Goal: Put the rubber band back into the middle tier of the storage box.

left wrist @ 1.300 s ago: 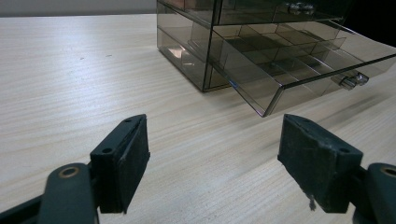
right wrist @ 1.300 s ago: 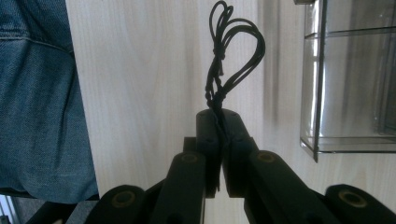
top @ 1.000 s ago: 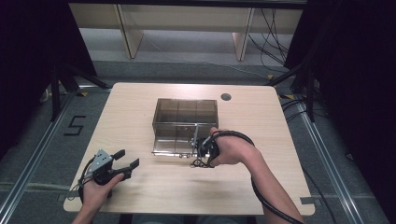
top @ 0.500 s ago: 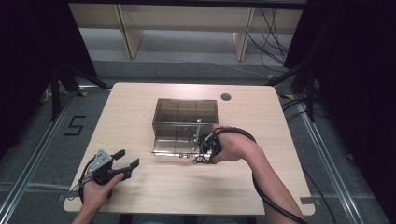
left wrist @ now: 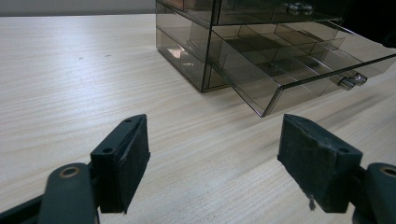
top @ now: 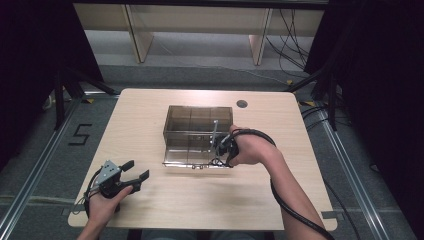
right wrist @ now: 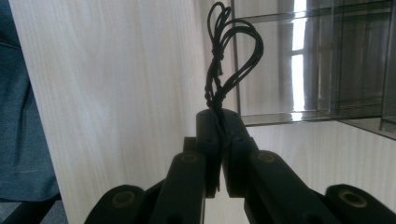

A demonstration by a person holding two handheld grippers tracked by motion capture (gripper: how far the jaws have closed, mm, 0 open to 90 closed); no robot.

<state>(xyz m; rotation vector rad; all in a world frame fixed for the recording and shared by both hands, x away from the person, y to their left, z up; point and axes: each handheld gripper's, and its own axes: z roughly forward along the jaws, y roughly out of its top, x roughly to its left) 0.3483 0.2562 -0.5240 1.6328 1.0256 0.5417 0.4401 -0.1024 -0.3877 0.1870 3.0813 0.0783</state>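
A smoked clear plastic drawer box (top: 199, 127) stands mid-table, its lowest drawer (top: 195, 155) pulled out toward me. That drawer (left wrist: 299, 60) has several dividers and a small clear knob (left wrist: 351, 80). My right gripper (top: 218, 159) hovers at the drawer's front right corner, shut on a bundle of thin black cord (right wrist: 224, 60) whose loops stick out past the jaws beside the drawer wall (right wrist: 299, 65). My left gripper (top: 134, 175) rests near the table's front left, open, with nothing between its pads (left wrist: 126, 158).
The wooden table (top: 150, 115) has a round cable hole (top: 242, 104) at the back right. Dark floor and metal rails surround it, and cables trail at the right. A floor marking "5" (top: 80, 134) lies to the left.
The right gripper has shifted slightly right along the open drawer's front with the cord in it. The left gripper has stayed put.
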